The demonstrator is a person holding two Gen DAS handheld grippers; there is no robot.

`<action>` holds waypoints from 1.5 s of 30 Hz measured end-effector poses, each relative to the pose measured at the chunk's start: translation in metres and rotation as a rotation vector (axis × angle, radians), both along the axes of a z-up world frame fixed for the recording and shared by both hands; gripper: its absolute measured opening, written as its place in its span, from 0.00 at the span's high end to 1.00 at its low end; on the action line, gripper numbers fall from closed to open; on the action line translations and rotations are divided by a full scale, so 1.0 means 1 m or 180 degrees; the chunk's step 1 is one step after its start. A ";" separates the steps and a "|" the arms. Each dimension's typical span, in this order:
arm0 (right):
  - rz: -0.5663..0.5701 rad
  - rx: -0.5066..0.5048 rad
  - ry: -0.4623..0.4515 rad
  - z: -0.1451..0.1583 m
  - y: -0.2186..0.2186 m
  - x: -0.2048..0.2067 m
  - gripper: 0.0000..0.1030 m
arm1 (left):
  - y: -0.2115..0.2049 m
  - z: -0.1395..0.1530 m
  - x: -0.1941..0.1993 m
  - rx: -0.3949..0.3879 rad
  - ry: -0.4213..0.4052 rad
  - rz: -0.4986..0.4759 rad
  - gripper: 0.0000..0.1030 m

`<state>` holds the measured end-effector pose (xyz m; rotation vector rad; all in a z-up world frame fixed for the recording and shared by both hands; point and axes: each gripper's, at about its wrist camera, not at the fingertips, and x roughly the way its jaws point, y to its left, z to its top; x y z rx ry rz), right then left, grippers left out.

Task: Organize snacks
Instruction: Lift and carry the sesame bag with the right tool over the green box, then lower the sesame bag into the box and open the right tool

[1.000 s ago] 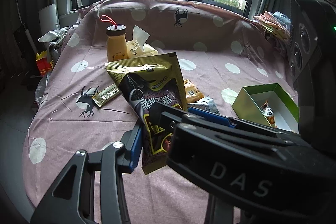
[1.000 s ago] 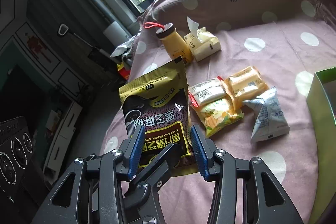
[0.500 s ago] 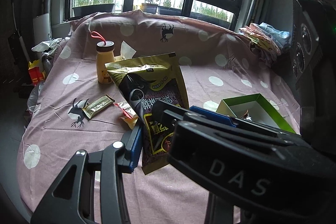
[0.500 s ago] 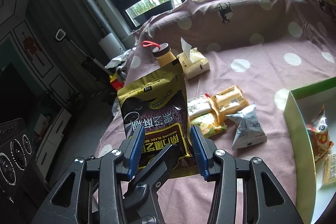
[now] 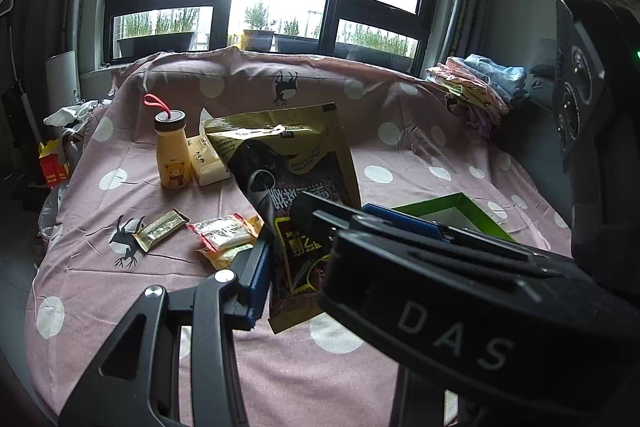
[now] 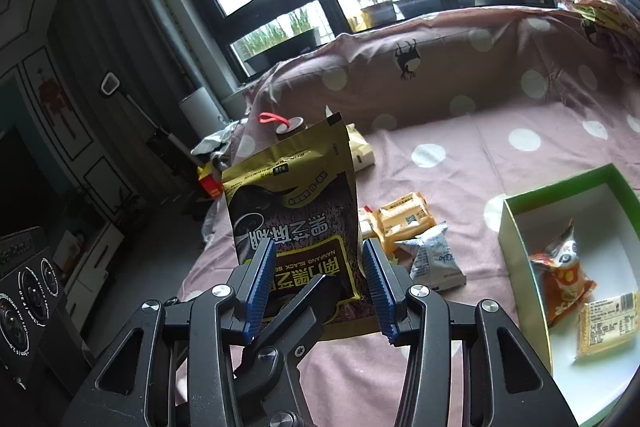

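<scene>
A gold and black sesame pouch [image 5: 296,195] stands upright above the pink dotted cloth. My left gripper [image 5: 316,239] is shut on its lower part. My right gripper [image 6: 320,267] is also closed on the pouch [image 6: 296,211], its blue pads at both side edges. The green box [image 6: 516,255] with a white inside lies at the right and holds an orange panda pack [image 6: 564,275] and a yellow pack [image 6: 604,323]. The box rim shows in the left wrist view [image 5: 452,205]. Loose snack packs [image 6: 404,219] lie on the cloth behind the pouch.
A yellow bear bottle [image 5: 172,155] with a red loop and a tissue pack [image 5: 206,163] stand at the back left. A gold bar wrapper [image 5: 160,229] and small packs [image 5: 224,235] lie on the cloth. Folded clothes [image 5: 476,87] sit at the back right.
Both grippers have lifted the pouch and carried it to the right; the green box and its contents have come into the right wrist view.
</scene>
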<state>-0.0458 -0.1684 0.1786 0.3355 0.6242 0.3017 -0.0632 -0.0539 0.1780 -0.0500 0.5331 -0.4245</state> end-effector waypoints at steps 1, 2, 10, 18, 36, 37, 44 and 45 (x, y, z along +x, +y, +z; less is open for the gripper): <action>-0.0016 -0.0003 -0.0011 0.002 -0.003 -0.001 0.53 | -0.003 0.001 0.000 0.0001 -0.0010 -0.0023 0.63; -0.0032 -0.0006 -0.0016 0.003 -0.005 -0.002 0.53 | -0.005 0.001 0.000 -0.0002 -0.0020 -0.0047 0.63; -0.0239 -0.0022 -0.0040 0.006 -0.032 -0.008 0.53 | -0.034 0.004 0.003 -0.0023 -0.0043 -0.0270 0.63; -0.0496 -0.0020 -0.0060 0.006 -0.069 -0.014 0.53 | -0.072 0.002 0.006 -0.0042 -0.0065 -0.0556 0.63; -0.1282 0.0041 0.0325 -0.019 -0.161 -0.021 0.53 | -0.165 -0.026 0.024 -0.0019 0.0389 -0.1249 0.63; -0.1317 0.0048 0.0356 -0.021 -0.166 -0.021 0.53 | -0.169 -0.028 0.025 -0.0014 0.0426 -0.1274 0.63; -0.1536 0.0111 0.0597 -0.039 -0.193 -0.022 0.52 | -0.197 -0.043 0.033 0.0076 0.0704 -0.1464 0.63; -0.1561 0.0117 0.0627 -0.041 -0.196 -0.022 0.52 | -0.200 -0.046 0.034 0.0087 0.0747 -0.1483 0.63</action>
